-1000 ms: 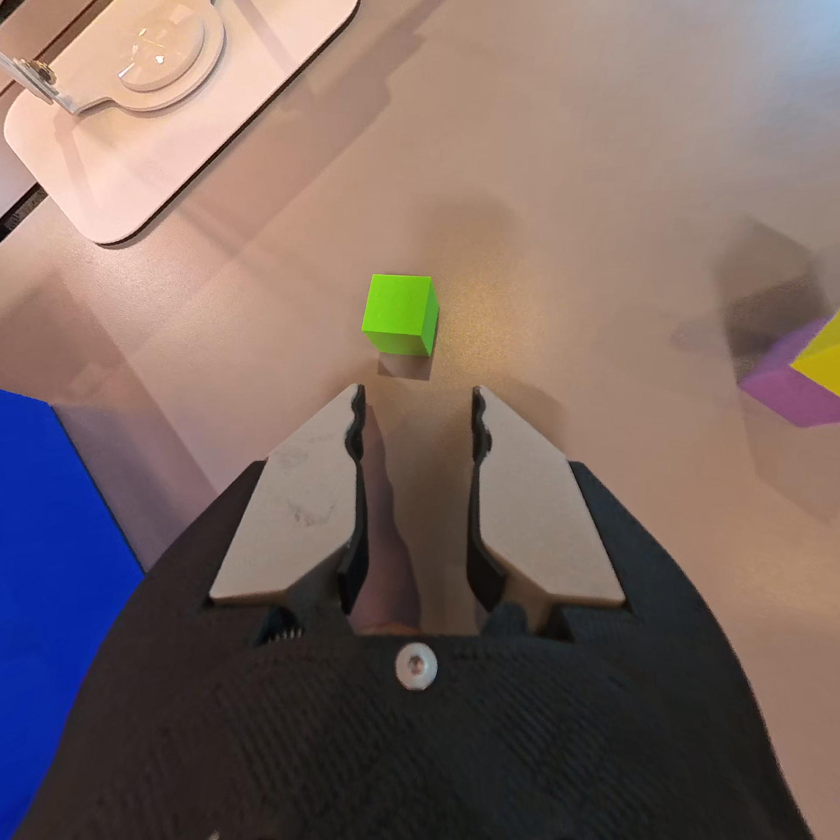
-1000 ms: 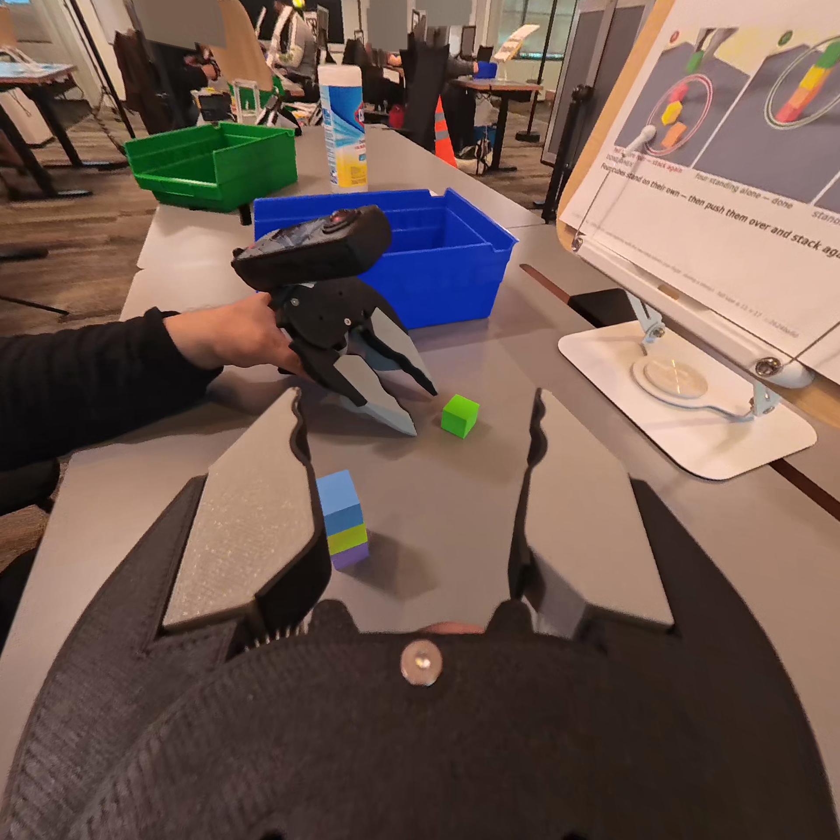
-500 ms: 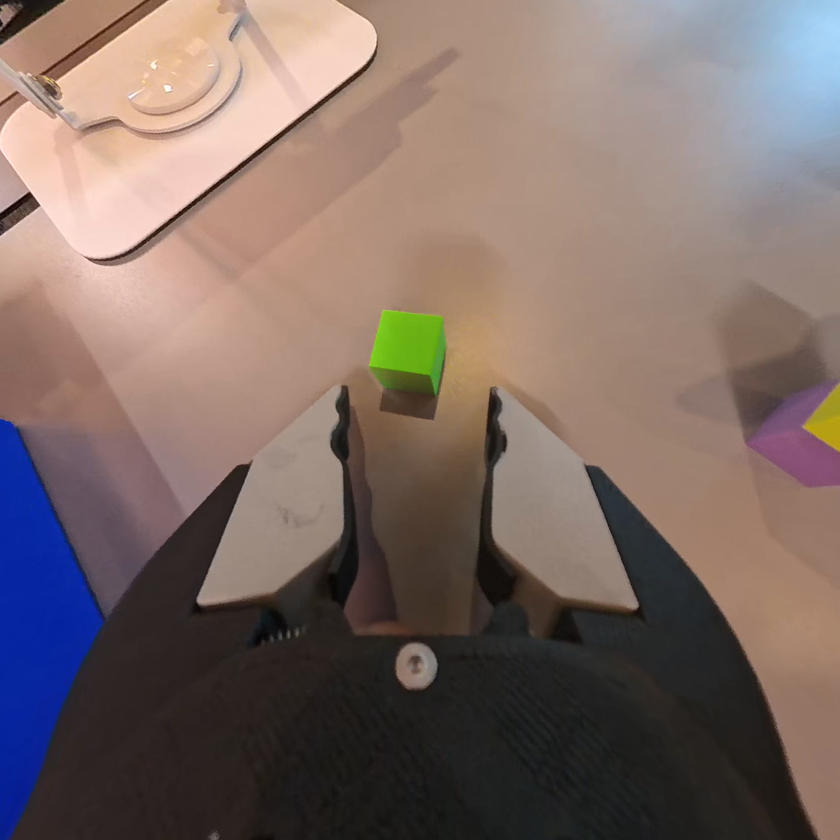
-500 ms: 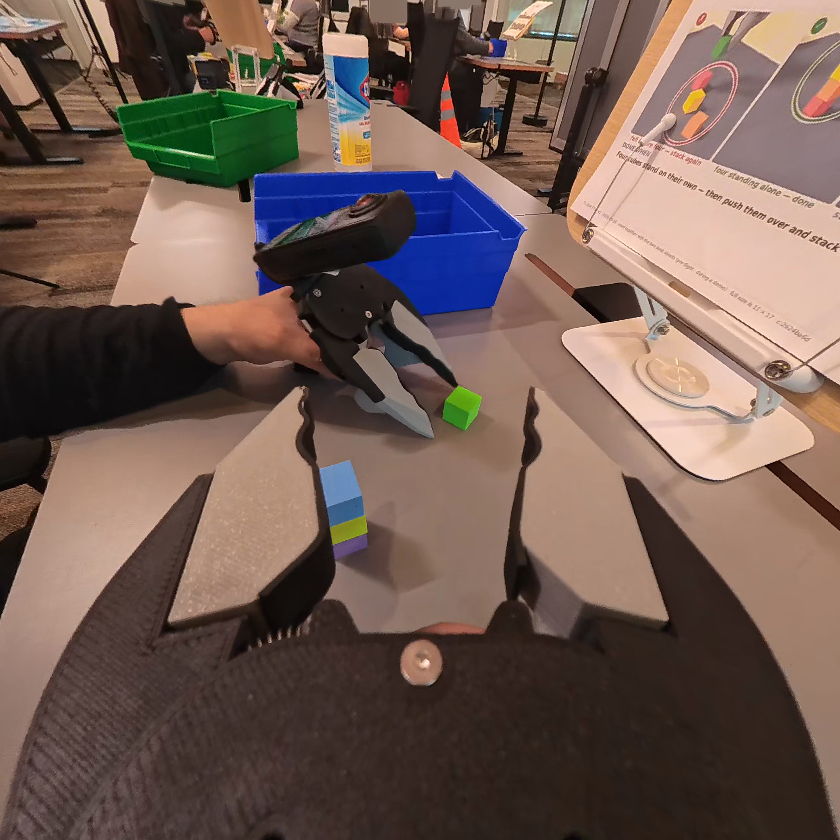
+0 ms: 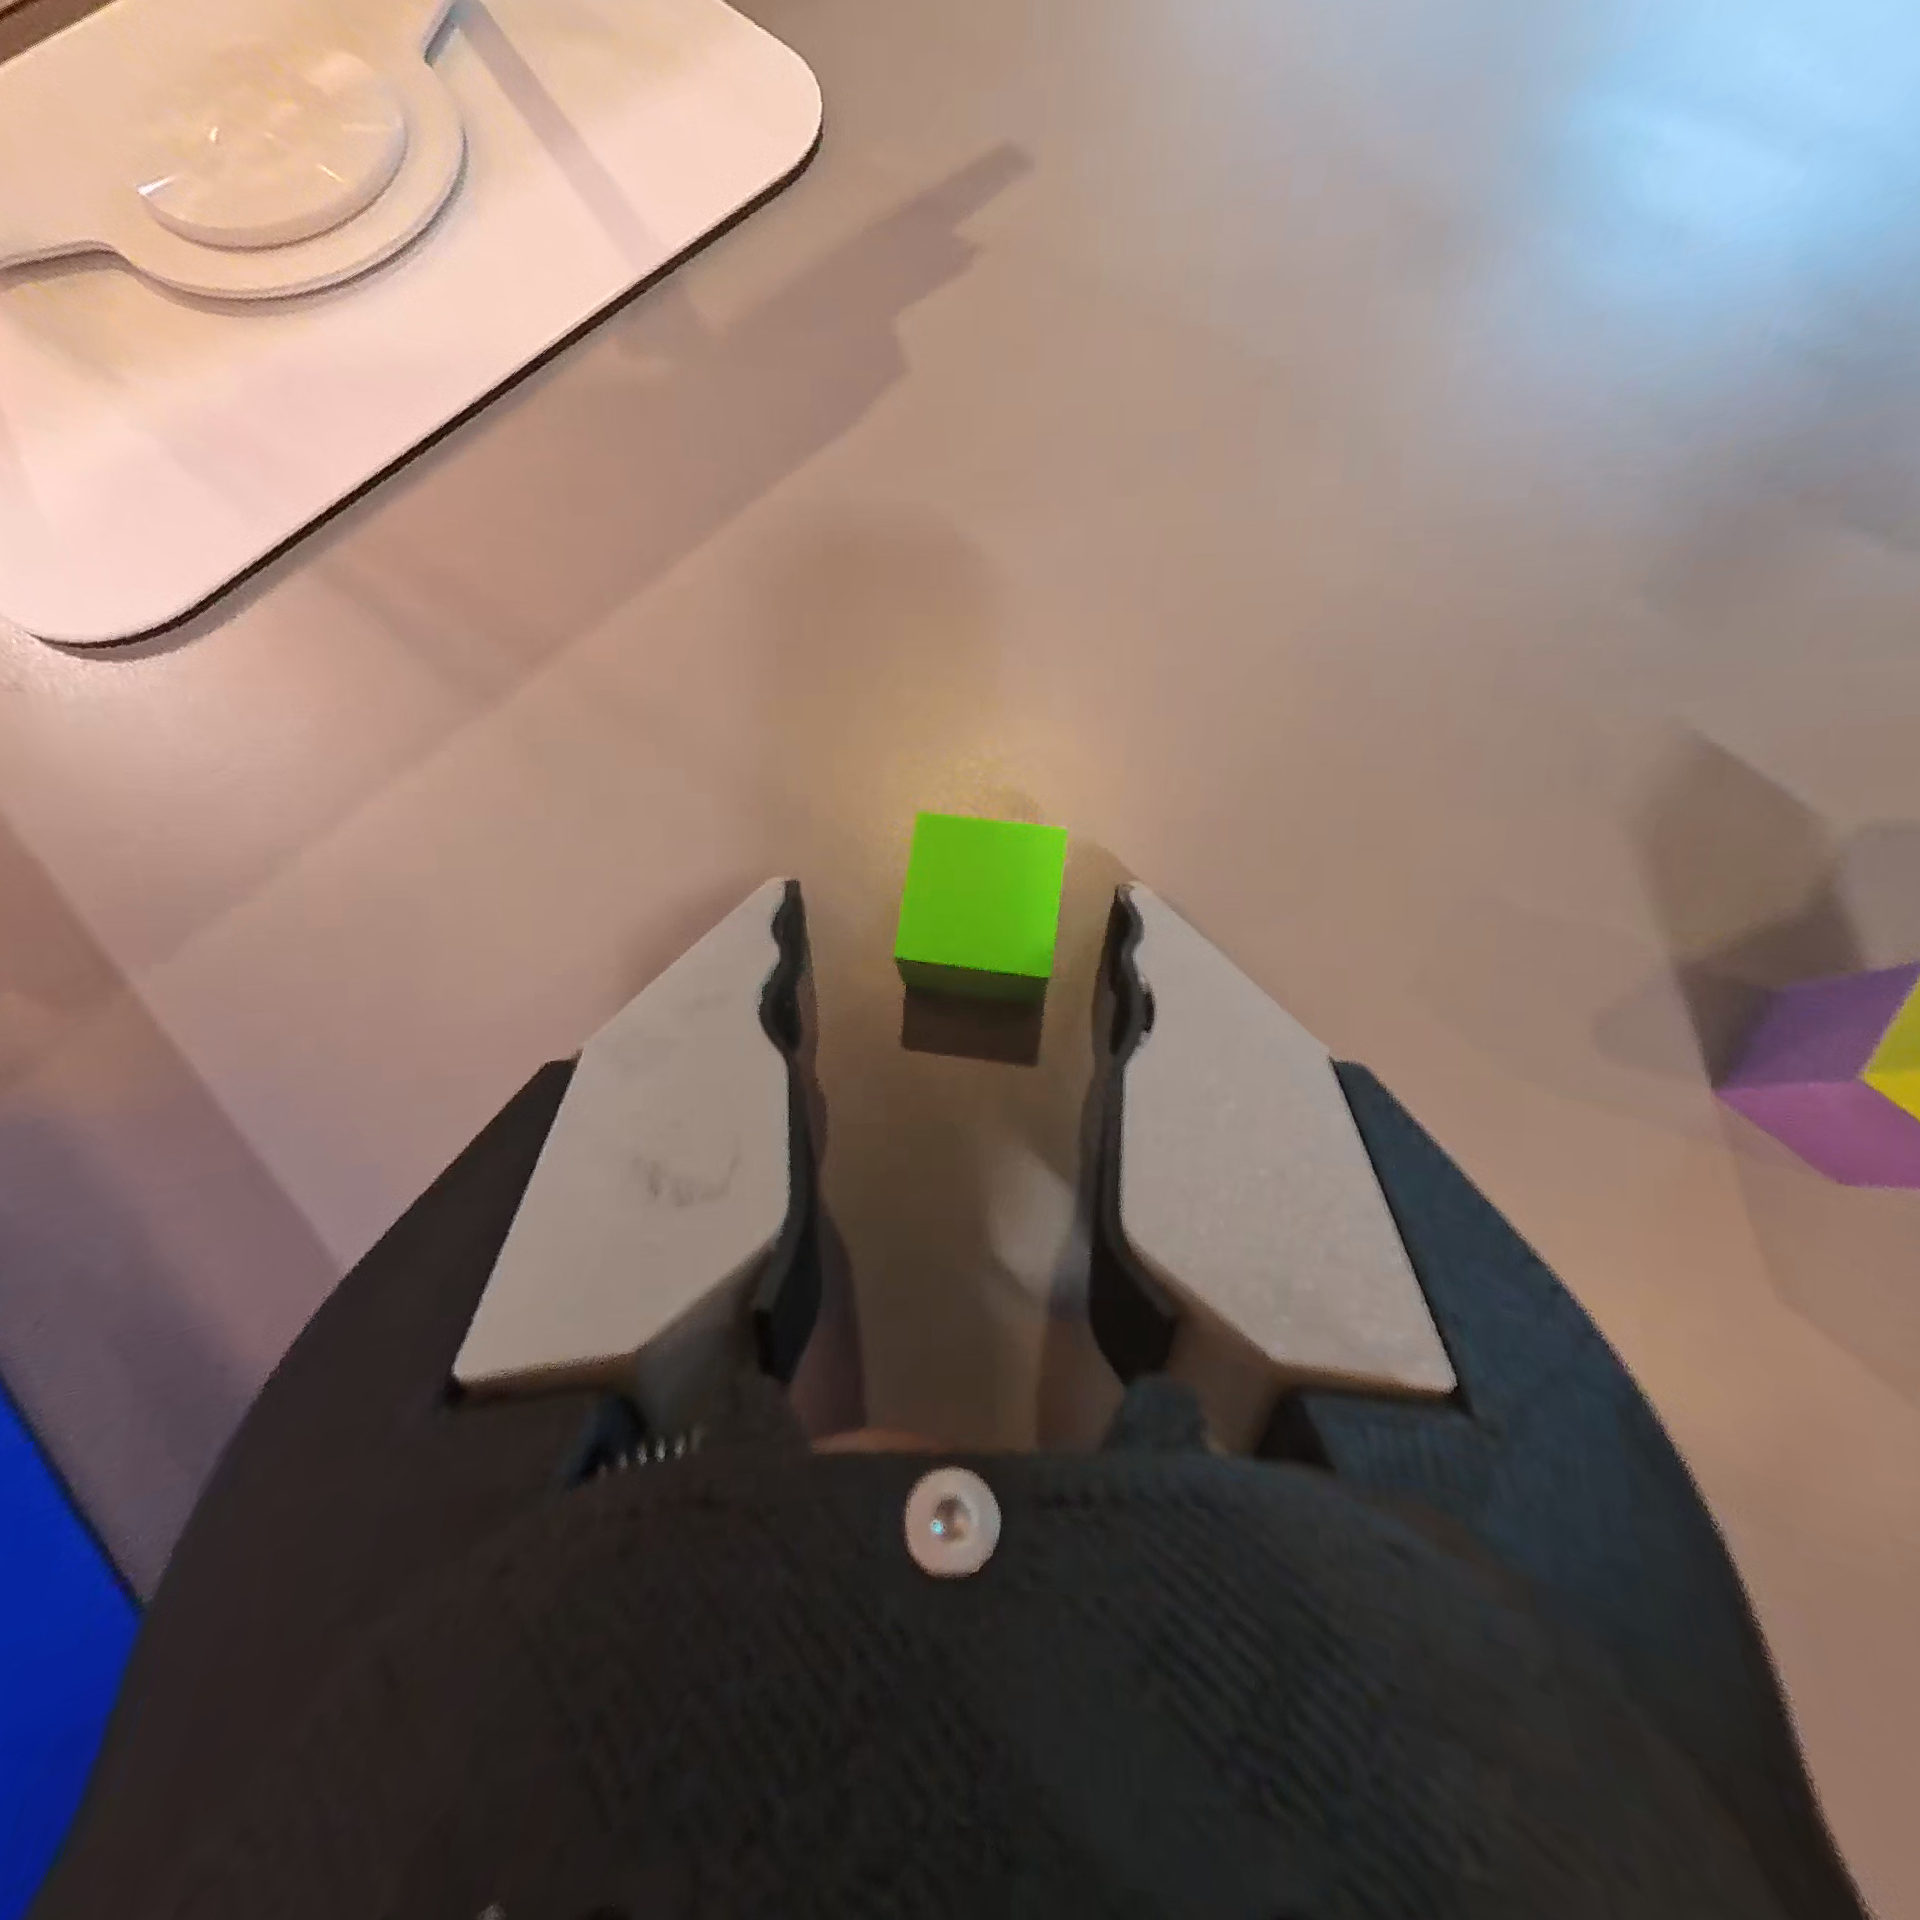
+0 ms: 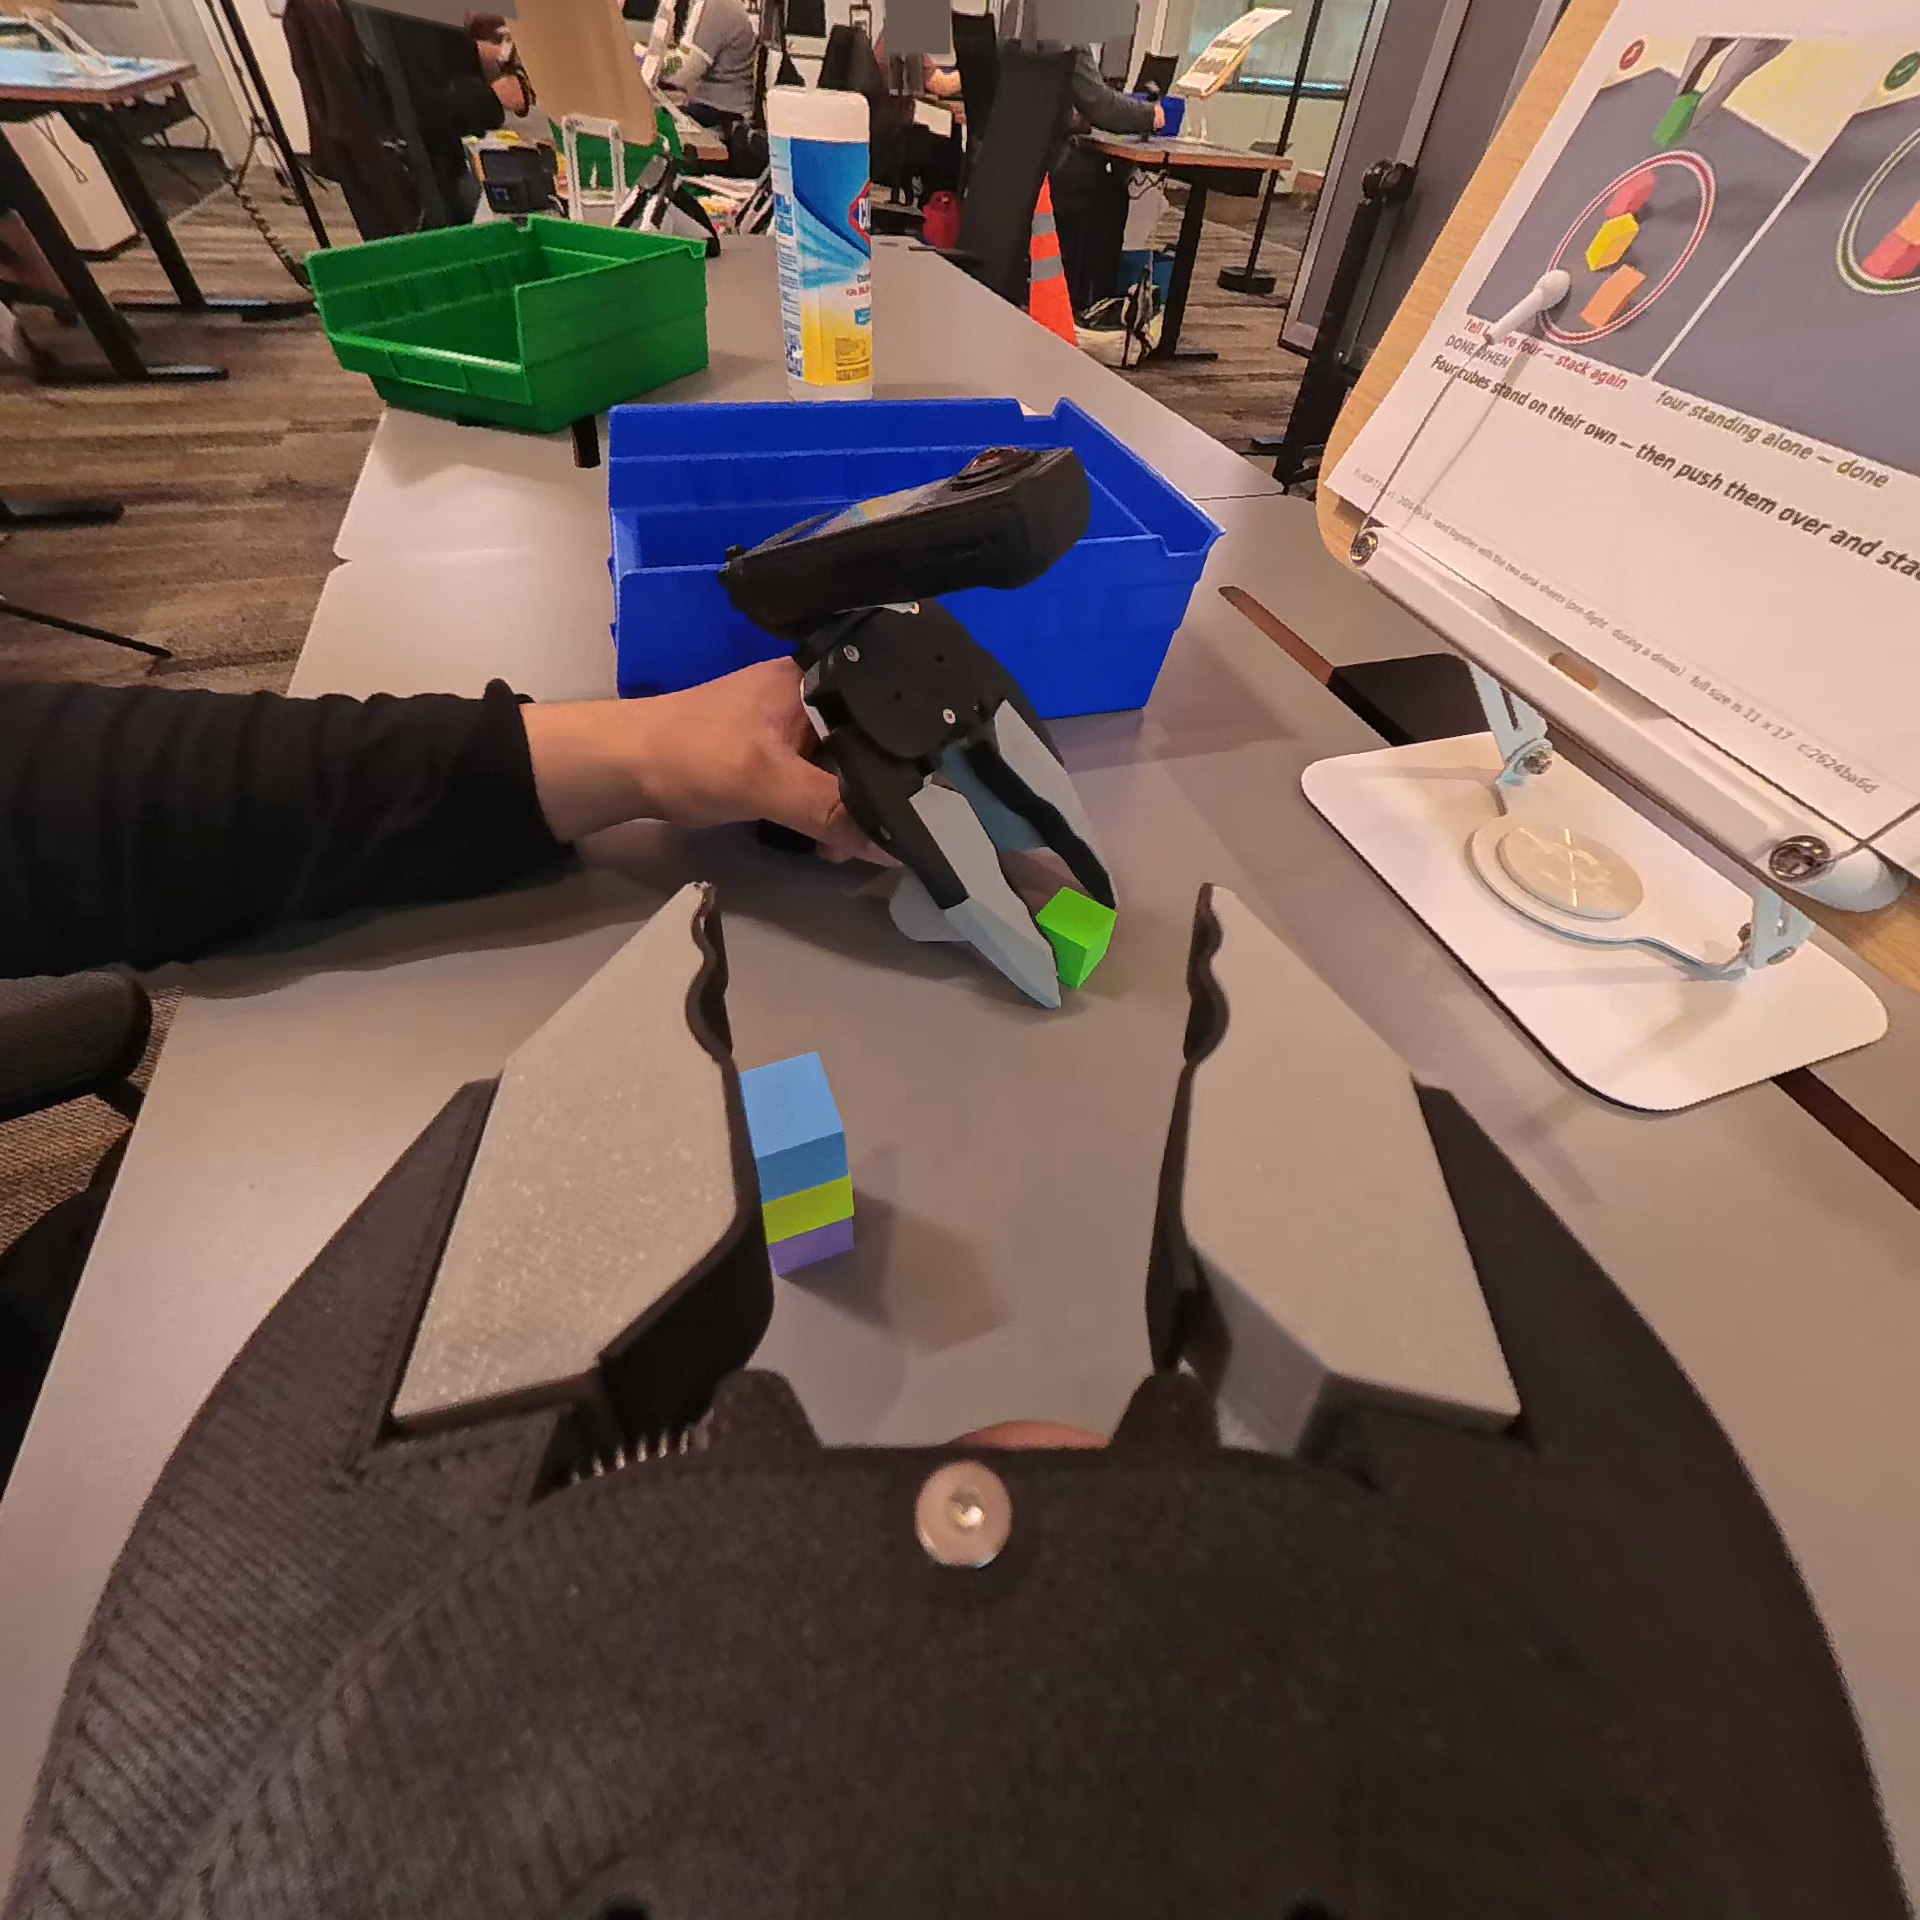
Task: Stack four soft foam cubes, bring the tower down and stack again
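A green foam cube [image 5: 982,899] sits on the grey table [image 5: 1351,520], between the tips of my left gripper [image 5: 956,904]. The jaws are open, with a gap on each side of the cube, so the pads do not press on it. The right wrist view shows the same: the left gripper [image 6: 1070,951] straddles the green cube [image 6: 1077,932]. A stack of three cubes, blue [image 6: 795,1117] on yellow-green [image 6: 808,1205] on purple [image 6: 812,1245], stands nearer. Its purple base [image 5: 1829,1081] shows at the right edge of the left wrist view. My right gripper [image 6: 951,956] is open and empty above the table.
A blue bin [image 6: 904,551] stands behind the left gripper, a green bin [image 6: 509,312] and a wipes canister [image 6: 826,239] farther back. A white stand base [image 6: 1590,914] with an instruction sheet [image 6: 1683,364] is at the right; the base also shows in the left wrist view [image 5: 312,312]. A person's sleeved arm [image 6: 260,810] reaches in from the left.
My left gripper opened wider and moved forward until the green cube came between its fingertips. My right gripper narrowed slightly and stayed back, empty.
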{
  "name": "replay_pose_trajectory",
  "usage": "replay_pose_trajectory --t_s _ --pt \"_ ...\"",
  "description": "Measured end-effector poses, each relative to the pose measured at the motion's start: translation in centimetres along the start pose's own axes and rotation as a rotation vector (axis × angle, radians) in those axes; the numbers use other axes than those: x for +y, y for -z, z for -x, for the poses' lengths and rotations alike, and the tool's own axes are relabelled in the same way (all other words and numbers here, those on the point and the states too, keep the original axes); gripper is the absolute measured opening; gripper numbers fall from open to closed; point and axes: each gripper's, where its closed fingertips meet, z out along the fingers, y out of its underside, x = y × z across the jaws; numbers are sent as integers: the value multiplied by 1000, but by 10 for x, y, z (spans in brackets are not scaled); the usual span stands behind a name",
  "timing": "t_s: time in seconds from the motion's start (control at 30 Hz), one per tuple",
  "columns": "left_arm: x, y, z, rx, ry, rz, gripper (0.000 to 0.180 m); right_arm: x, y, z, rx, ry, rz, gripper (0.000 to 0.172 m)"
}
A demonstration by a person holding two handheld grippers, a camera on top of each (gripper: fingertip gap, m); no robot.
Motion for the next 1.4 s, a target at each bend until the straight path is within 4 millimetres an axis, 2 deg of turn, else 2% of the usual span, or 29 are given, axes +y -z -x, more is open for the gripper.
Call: replay_pose_trajectory --t_s 0.1,0.13,0.4,0.47,0.57,0.67,0.73,0.83,0.93,1.03,1.13,1.4 --pt "0 0 0 2 -1 0 54 1 -1 0 -3 -1 2 86" --pt "0 0 -2 9 -11 -3 27 1 -1 1 -3 1 4 86" --pt "-4 8 -2 -19 -77 -44 26 5 -1 -1 0 -4 26 82" --pt "-19 19 -4 -18 -101 -155 26 6 0 -4 -1 -39 24 80" --pt "-55 50 -8 -83 -203 -387 26 7 3 -10 -7 -117 16 80" --pt "-90 91 -27 -256 -498 -639 26 7 4 -10 -43 -189 -2 80" --pt "-101 106 -59 -314 -768 -729 26 4 4 -8 -63 -203 -19 78" --pt "-100 109 -110 -236 -955 -770 26 0 4 -2 -87 -192 -34 78" --pt "-98 112 -131 -265 -1060 -771 27 -1 3 4 -104 -171 -28 78" --pt "-97 115 -135 -326 -1128 -758 27 0 1 8 -119 -169 -21 77" --pt "-97 115 -131 -389 -1171 -734 26 0 0 13 -144 -175 -16 67" --pt "-97 112 -138 -409 -1210 -716 26 3 -5 19 -157 -166 5 57"
